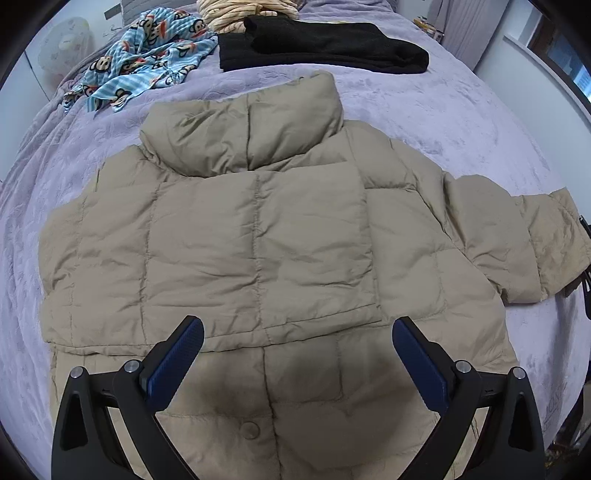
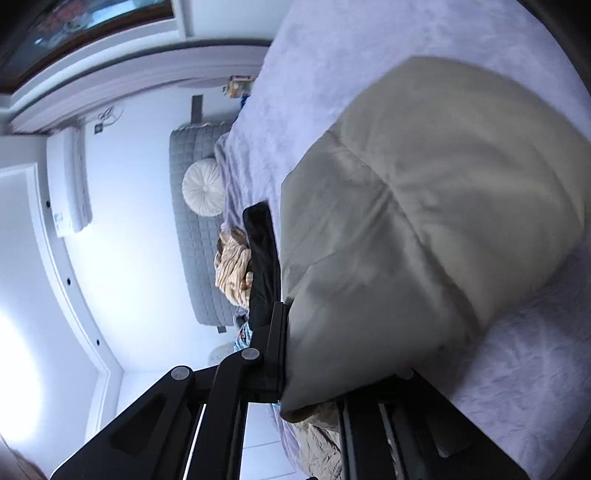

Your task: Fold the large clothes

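Your left gripper [image 1: 297, 334] hangs with its blue-padded fingers [image 1: 181, 354] spread wide and empty over the beige quilted puffer jacket [image 1: 258, 236], which lies flat on the lavender plush bedspread [image 1: 443, 122] — one sleeve folded across the body, the other stretching toward three o'clock. Your right gripper [image 2: 314, 350] is clamped tight on that sleeve's cuff. At twelve o'clock sits a folded black garment [image 1: 325, 44].

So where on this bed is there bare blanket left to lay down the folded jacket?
Bare blanket lies right of the jacket collar, below the black garment, and down the left edge beside the jacket's body. The far end is crowded: monkey-print fabric, the black garment, a striped bundle.
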A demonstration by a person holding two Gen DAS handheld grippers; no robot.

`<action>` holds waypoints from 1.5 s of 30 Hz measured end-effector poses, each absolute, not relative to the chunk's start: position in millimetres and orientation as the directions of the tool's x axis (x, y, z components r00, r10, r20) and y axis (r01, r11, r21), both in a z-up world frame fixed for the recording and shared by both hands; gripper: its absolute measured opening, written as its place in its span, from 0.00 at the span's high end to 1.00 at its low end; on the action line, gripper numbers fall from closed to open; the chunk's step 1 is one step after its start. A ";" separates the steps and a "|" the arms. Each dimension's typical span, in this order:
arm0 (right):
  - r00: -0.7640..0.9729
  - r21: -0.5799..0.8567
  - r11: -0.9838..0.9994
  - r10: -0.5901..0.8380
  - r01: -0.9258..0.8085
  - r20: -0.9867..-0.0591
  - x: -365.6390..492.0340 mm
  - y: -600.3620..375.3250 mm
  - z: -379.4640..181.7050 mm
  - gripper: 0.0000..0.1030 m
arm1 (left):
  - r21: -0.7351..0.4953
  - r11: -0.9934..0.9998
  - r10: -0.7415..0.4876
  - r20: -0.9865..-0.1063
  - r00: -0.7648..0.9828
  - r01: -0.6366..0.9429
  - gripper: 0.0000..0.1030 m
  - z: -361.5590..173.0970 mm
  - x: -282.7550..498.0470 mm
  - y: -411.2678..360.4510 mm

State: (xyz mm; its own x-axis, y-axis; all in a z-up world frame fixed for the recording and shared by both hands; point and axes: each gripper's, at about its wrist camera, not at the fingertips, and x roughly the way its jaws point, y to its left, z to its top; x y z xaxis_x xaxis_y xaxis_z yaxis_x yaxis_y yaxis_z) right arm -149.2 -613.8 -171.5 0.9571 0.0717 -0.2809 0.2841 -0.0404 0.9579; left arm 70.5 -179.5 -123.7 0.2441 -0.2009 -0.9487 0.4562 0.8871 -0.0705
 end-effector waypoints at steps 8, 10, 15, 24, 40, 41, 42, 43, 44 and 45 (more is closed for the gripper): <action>0.893 0.899 0.373 0.286 0.231 -0.348 -41.8 -506.9 -88.3 0.93 | -0.040 0.917 -0.164 -0.945 0.283 0.398 0.01 -125.5 93.3 -121.7; 0.854 0.834 0.514 0.325 0.202 -0.407 -13.9 -462.2 -71.4 0.93 | -0.056 0.922 -0.171 -0.947 0.273 0.383 0.01 -128.4 98.1 -103.9; 0.715 0.683 0.714 0.398 0.152 -0.575 40.4 -343.2 -79.4 0.93 | -0.055 0.944 -0.164 -0.934 0.318 0.325 0.01 -125.8 107.7 -56.2; 0.506 0.651 0.647 0.438 0.397 -0.743 68.7 -293.5 -188.0 0.92 | -0.029 0.959 -0.138 -0.917 0.374 0.283 0.01 -121.8 119.6 0.6; 0.599 0.704 0.531 0.392 0.472 -0.698 26.2 -319.6 -139.8 0.35 | -0.115 0.943 -0.225 -0.911 0.346 0.311 0.01 -124.2 135.8 -3.1; 0.614 0.706 0.509 0.372 0.492 -0.696 20.7 -327.6 -138.7 0.35 | -0.120 0.941 -0.232 -0.910 0.345 0.315 0.01 -124.3 138.3 -4.8; 0.625 0.705 0.488 0.349 0.514 -0.698 17.2 -335.3 -138.6 0.35 | -0.128 0.939 -0.240 -0.907 0.345 0.318 0.01 -123.7 141.9 -5.5; 0.642 0.710 0.462 0.329 0.531 -0.693 14.8 -343.6 -139.0 0.35 | -0.135 0.938 -0.249 -0.904 0.348 0.319 0.01 -122.7 145.1 -5.9; 0.660 0.722 0.430 0.315 0.541 -0.682 13.4 -351.5 -140.2 0.36 | -0.144 0.937 -0.257 -0.900 0.351 0.319 0.01 -121.1 148.6 -6.0; 0.684 0.743 0.394 0.309 0.541 -0.661 12.9 -358.5 -141.0 0.51 | -0.155 0.935 -0.269 -0.896 0.353 0.321 0.01 -118.8 152.9 -5.1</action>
State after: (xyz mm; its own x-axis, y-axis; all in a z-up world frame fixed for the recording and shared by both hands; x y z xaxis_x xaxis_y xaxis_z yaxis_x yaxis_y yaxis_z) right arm 12.9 -358.5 -141.0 0.6836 0.3089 -0.6613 0.5409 0.3940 0.7431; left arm 152.9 -5.1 -118.8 0.3529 -0.2693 -0.8961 0.3207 0.9345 -0.1546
